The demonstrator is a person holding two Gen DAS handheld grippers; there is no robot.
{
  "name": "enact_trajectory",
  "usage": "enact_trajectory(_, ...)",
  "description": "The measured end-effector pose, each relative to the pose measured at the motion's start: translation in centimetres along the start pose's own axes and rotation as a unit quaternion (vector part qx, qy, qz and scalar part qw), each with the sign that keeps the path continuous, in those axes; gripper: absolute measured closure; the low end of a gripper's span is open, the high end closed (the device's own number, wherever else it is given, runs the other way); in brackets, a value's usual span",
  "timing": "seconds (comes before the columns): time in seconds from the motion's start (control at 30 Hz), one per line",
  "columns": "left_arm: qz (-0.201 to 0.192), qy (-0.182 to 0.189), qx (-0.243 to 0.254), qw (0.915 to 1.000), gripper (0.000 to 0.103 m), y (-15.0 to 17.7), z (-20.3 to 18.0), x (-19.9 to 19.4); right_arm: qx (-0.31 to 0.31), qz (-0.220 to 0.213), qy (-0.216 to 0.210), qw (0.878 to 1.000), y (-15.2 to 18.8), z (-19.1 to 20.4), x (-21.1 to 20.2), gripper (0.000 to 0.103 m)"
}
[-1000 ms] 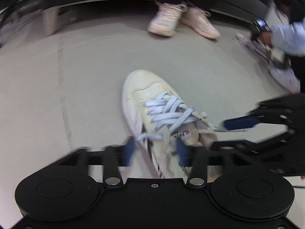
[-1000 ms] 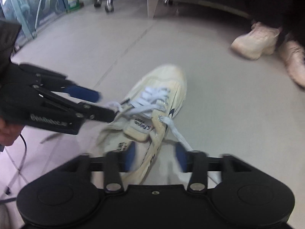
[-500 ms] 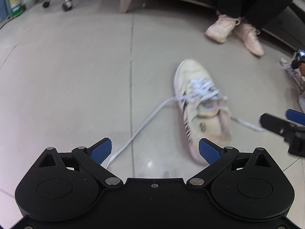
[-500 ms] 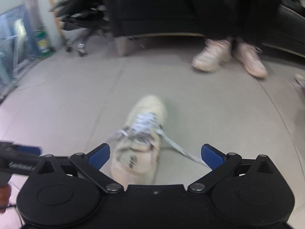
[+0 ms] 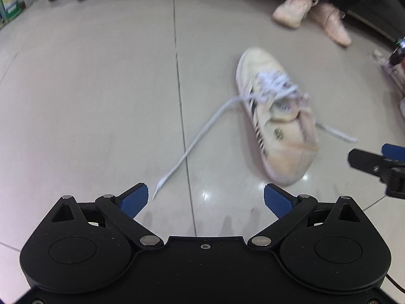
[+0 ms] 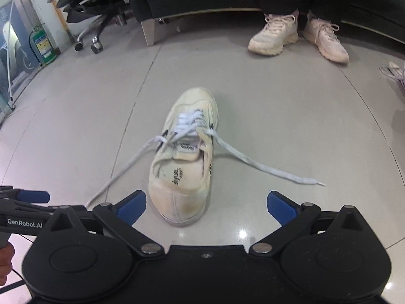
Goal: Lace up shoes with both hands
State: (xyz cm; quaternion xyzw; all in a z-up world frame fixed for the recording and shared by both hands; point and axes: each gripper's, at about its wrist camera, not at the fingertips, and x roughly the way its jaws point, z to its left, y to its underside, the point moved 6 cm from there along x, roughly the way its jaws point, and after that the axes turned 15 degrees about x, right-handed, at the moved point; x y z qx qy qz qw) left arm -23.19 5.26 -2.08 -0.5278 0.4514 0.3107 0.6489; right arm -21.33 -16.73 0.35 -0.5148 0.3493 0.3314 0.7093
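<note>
Though the left wrist view blurs the cream sneaker (image 6: pixel 186 155), the right wrist view shows it sharply on the tiled floor (image 6: pixel 291 116), heel just ahead of the right gripper (image 6: pixel 206 206), toe and long axis pointing away toward a seated person's pink trainers (image 6: pixel 274 36). Only part of the right gripper shows at the left view's edge. A second ago both tongs were nearly closed at the laces; now the left gripper (image 5: pixel 206 201) and the right gape fully, empty. The two loose lace ends (image 6: pixel 265 168) trail on the floor either side.
</note>
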Motion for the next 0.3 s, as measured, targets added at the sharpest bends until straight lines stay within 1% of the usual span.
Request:
enact_trajectory(0.1, 0.001, -0.004, 0.010, 0.9999, 0.003, 0.28, -0.08, 0.28, 0.009, 0.001, -0.002, 1.000, -0.09, -0.18, 0.10, 0.001)
enact_trajectory(0.2, -0.002, 0.004, 0.020, 0.9998, 0.003, 0.42, -0.48, 0.36, 0.012, 0.003, -0.006, 1.000, -0.06, -0.19, 0.22, 0.001)
enact_trajectory(0.3, 0.010, 0.004, 0.027, 0.9996, 0.003, 0.63, -0.76, 0.66, 0.012, 0.011, -0.003, 1.000, 0.20, -0.17, 0.48, 0.001)
